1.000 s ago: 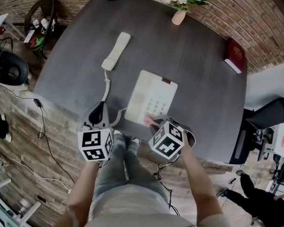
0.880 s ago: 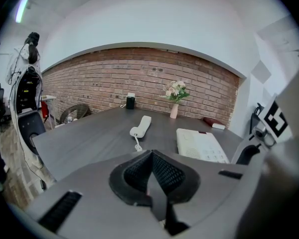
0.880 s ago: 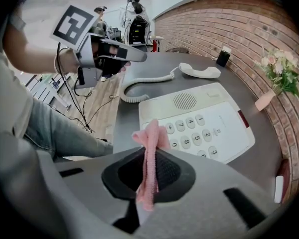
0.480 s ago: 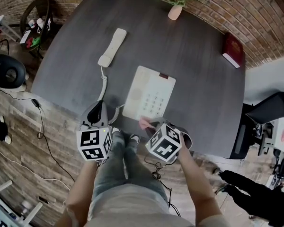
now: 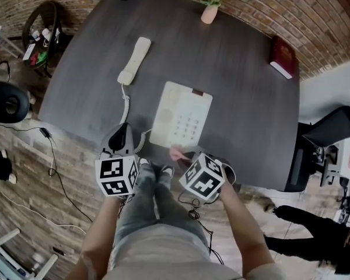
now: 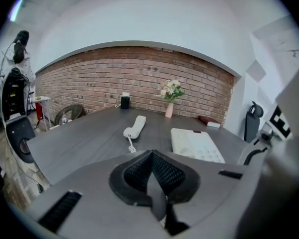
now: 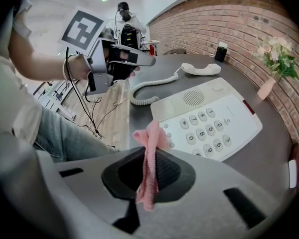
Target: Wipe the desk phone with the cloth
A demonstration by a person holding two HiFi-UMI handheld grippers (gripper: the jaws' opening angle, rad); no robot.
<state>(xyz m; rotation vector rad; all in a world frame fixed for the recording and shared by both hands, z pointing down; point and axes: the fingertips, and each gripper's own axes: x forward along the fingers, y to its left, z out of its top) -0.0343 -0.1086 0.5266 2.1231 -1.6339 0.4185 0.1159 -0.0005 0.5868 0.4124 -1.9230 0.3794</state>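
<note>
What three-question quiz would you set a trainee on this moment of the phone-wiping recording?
1. True or false: the handset sits on the phone base.
2. What is the right gripper shut on? A) pink cloth B) coiled cord C) nothing
3. Fill in: the left gripper is ____ and empty.

Key: 1 false, it lies on the desk, apart from the base; 2 A; 3 shut.

pink cloth (image 7: pixel 150 148), white phone (image 5: pixel 181 116), grey desk (image 5: pixel 245 98)
</note>
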